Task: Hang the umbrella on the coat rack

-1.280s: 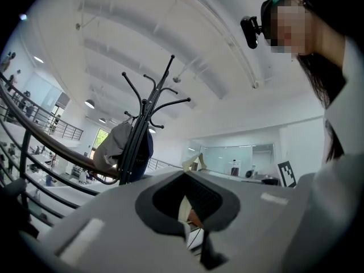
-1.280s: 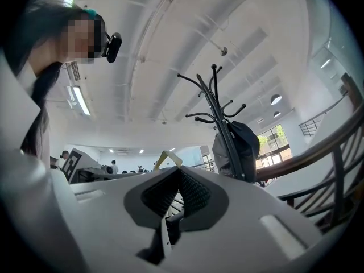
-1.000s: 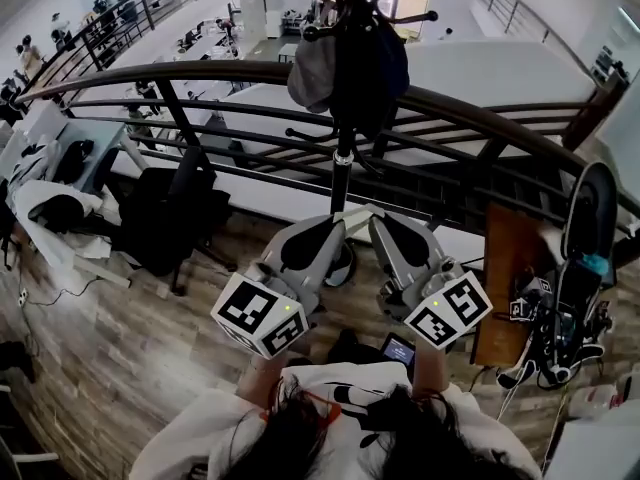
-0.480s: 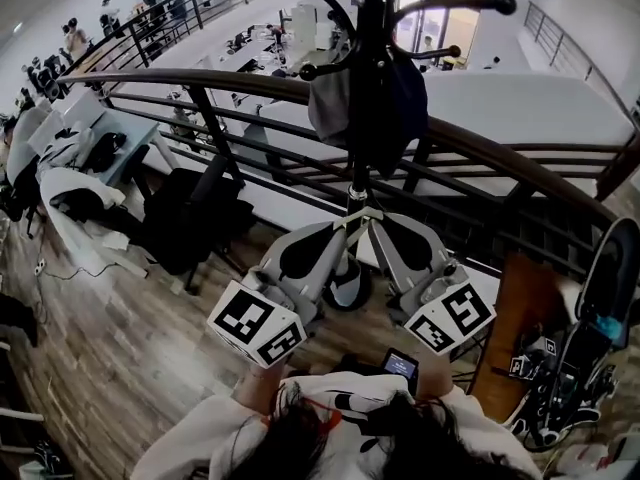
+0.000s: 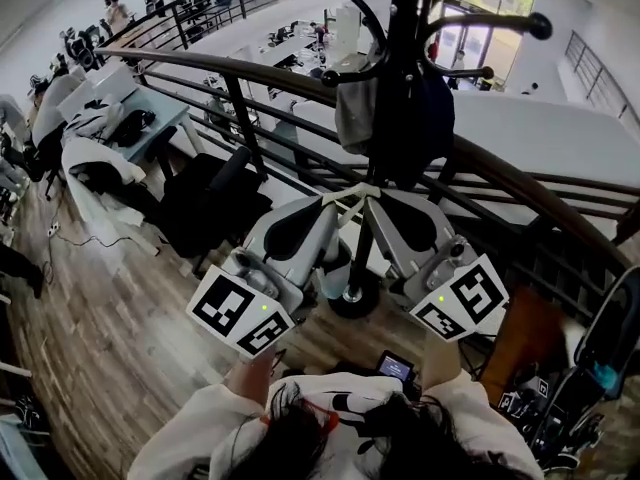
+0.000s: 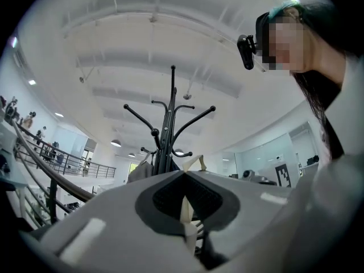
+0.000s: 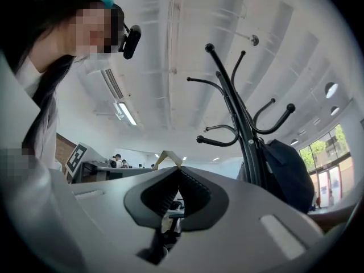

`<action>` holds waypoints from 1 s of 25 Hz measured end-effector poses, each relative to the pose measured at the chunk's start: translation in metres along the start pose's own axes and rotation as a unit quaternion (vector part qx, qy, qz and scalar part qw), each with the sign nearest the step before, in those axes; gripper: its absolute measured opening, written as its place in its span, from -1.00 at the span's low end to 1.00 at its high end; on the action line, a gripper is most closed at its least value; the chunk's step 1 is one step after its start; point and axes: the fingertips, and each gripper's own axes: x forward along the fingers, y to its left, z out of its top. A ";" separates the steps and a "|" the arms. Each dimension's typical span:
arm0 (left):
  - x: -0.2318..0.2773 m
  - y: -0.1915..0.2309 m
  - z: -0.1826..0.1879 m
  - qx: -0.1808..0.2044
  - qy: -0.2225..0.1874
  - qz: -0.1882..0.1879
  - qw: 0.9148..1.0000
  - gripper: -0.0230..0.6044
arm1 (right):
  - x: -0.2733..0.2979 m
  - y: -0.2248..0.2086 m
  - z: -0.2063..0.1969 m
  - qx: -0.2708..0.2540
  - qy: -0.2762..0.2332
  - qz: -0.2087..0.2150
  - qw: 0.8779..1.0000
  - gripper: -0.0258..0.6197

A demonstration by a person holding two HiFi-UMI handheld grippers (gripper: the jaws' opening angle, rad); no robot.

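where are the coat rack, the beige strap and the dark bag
coat rack (image 5: pixel 410 8): head view, on the upper pole
beige strap (image 6: pixel 185 212): left gripper view, on the stretch pinched between the jaws
dark bag (image 7: pixel 284 172): right gripper view, on its side, right of the pole

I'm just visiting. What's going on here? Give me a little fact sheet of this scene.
Left tool: shut on the beige strap
Right tool: shut on the same strap
Umbrella: hangs below the tools, mostly hidden
Coat rack: just ahead, grey hat and dark bag on it
Free hook: upper right
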 end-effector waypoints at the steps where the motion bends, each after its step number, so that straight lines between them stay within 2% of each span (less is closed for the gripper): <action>1: 0.001 0.003 0.004 0.006 -0.003 0.004 1.000 -0.93 | 0.005 -0.001 0.003 -0.005 -0.002 0.008 1.000 -0.84; 5: 0.010 0.013 0.020 0.033 -0.013 0.015 0.999 -0.93 | 0.020 -0.007 0.017 -0.014 -0.016 0.033 0.999 -0.84; 15: 0.029 0.028 0.056 0.080 -0.037 0.024 0.996 -0.93 | 0.046 -0.022 0.049 -0.047 -0.031 0.064 0.996 -0.84; 25: 0.042 0.060 0.073 0.085 -0.053 0.011 0.995 -0.93 | 0.071 -0.035 0.054 -0.061 -0.039 0.061 0.996 -0.84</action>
